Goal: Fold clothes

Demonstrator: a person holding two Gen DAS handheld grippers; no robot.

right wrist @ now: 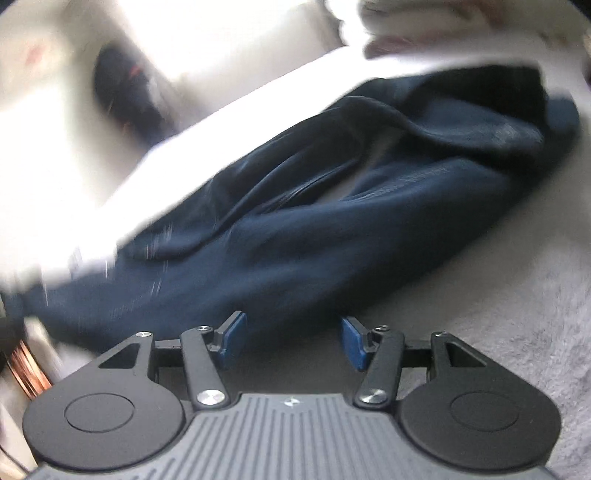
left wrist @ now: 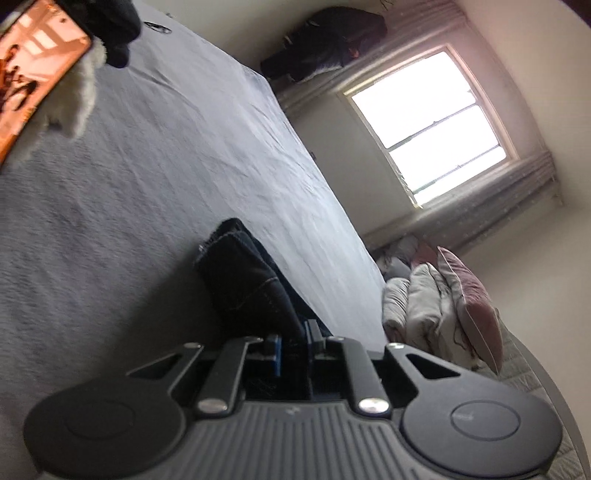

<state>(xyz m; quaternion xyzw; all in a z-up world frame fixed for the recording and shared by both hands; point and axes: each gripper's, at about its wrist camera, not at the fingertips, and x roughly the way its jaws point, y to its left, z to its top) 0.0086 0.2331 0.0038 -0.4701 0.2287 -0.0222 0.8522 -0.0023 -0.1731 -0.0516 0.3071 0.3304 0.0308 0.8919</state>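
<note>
In the left wrist view a dark denim garment (left wrist: 243, 273) with pale stitching rises off the grey bedspread (left wrist: 147, 166). My left gripper (left wrist: 293, 341) is shut on its near end, with the cloth pinched between the blue pads. The right wrist view is blurred. There a dark navy garment (right wrist: 332, 206) lies bunched across the bed, just beyond my right gripper (right wrist: 291, 339). That gripper stands open, its blue pads (right wrist: 231, 339) wide apart, and the cloth's near edge lies at the fingertips without being pinched.
An orange-lit screen (left wrist: 33, 70) and a dark bundle (left wrist: 114, 26) sit at the top left of the bed. Pillows and bedding (left wrist: 443, 295) are piled by the wall under a window (left wrist: 428, 125). White fabric (right wrist: 110, 166) lies behind the navy garment.
</note>
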